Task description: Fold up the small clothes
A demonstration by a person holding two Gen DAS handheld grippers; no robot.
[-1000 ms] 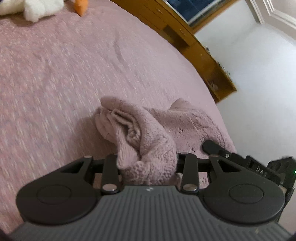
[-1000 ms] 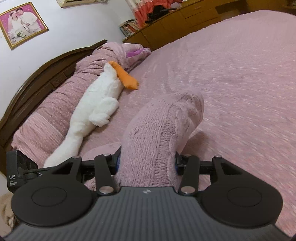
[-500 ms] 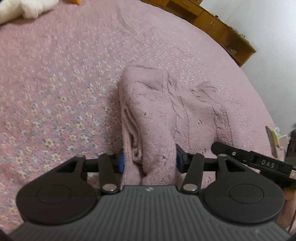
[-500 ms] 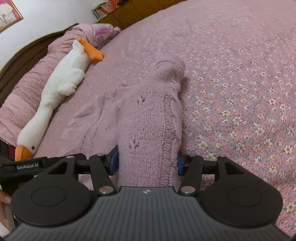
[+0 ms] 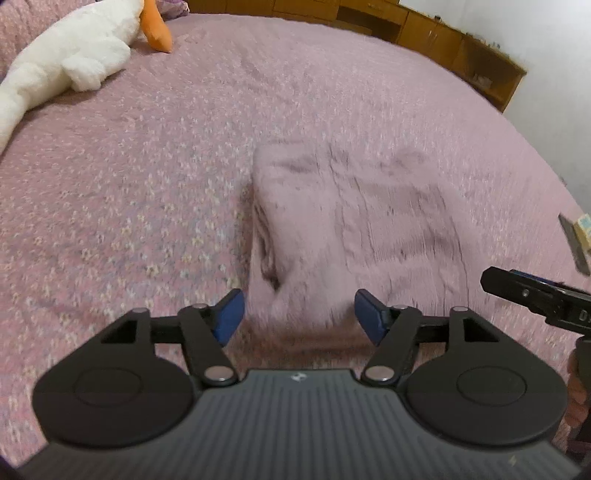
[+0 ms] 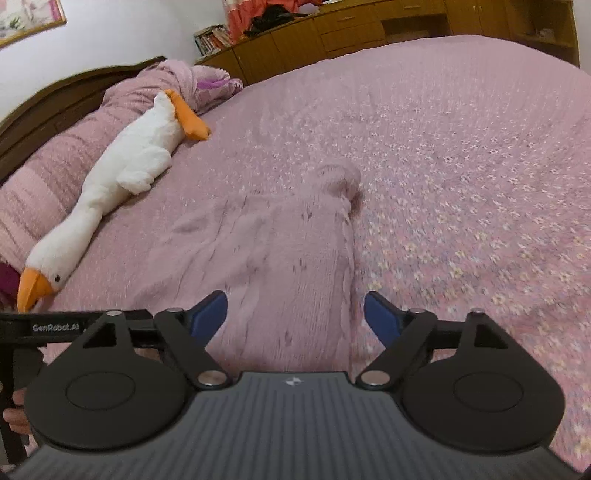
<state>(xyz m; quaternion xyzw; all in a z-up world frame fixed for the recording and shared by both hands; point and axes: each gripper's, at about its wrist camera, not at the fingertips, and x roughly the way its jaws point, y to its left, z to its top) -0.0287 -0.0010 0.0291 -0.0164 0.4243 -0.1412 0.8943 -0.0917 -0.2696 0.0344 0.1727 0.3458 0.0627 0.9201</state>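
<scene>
Left wrist view
- My left gripper [image 5: 299,314]: jaws opening, blue pads apart and clear of the knit; a fold of the sweater lies between them, not pressed.
- Pink knit sweater [image 5: 354,221]: flat on the bed [image 5: 147,166], folded in on its left side, spreading toward the bed's right edge; blurred.
- My right gripper [image 5: 535,295]: only a black part of it shows low at the right, over the bed's right edge; I cannot tell its jaws from here.
- Plush goose [image 5: 66,55]: top left, near the head end of the bed, well apart from the sweater.
- Wooden cabinets [image 5: 443,33]: along the far edge of the bed.

Right wrist view
- My right gripper [image 6: 295,317]: jaws opening, wide, pads off the cloth; the sweater's near edge lies between them.
- Sweater [image 6: 277,240]: flat on the bed [image 6: 461,147], one sleeve folded along its right side.
- Plush goose [image 6: 122,173]: on the left by the rolled pink quilt [image 6: 48,177] and headboard [image 6: 55,96].
- My left gripper: a black bar at the lower left.
</scene>
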